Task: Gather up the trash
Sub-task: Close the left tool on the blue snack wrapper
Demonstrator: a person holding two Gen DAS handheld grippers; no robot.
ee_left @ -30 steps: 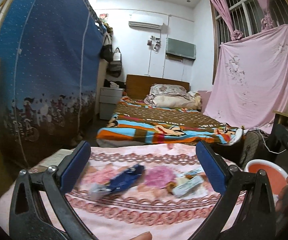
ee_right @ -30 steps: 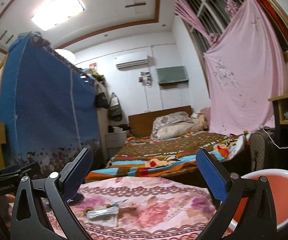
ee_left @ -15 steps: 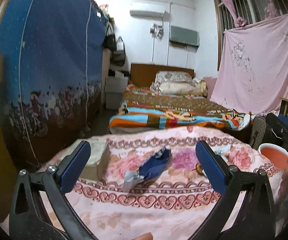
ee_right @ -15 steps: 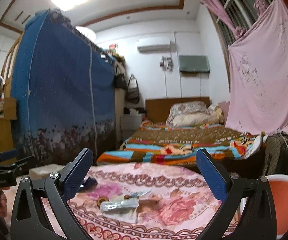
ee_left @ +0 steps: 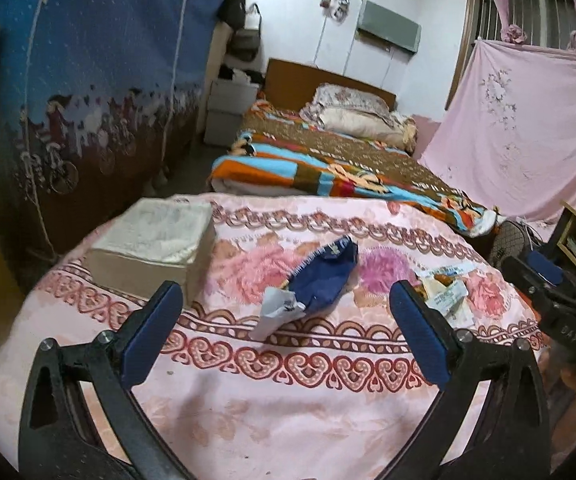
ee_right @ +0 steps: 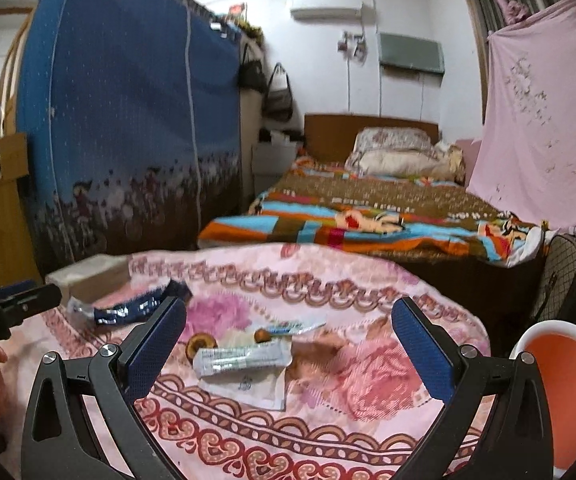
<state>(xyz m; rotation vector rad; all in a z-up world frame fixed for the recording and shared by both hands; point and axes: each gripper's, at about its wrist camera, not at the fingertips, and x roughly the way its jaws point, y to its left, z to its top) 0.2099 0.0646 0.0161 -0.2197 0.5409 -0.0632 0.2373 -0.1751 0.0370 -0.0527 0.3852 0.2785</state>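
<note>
A torn dark blue wrapper (ee_left: 321,276) with a white crumpled end lies on the pink floral tablecloth (ee_left: 288,392); it also shows in the right wrist view (ee_right: 136,308). A silvery wrapper (ee_right: 242,360) lies on flat white paper (ee_right: 256,392), with two small brown round bits (ee_right: 198,350) and a thin strip beside it; this pile shows in the left wrist view (ee_left: 445,294). My left gripper (ee_left: 286,332) is open and empty, above and just short of the blue wrapper. My right gripper (ee_right: 288,348) is open and empty, over the silvery wrapper.
A pale flat box (ee_left: 154,244) sits on the table's left part. A white bin with an orange inside (ee_right: 563,392) stands at the table's right. Beyond are a bed (ee_left: 327,168), a blue wardrobe cover (ee_left: 88,80) and a pink sheet (ee_left: 527,128).
Both grippers have tilted downward and moved closer over the table; the wrappers now sit between the fingers in each view. Both stay open.
</note>
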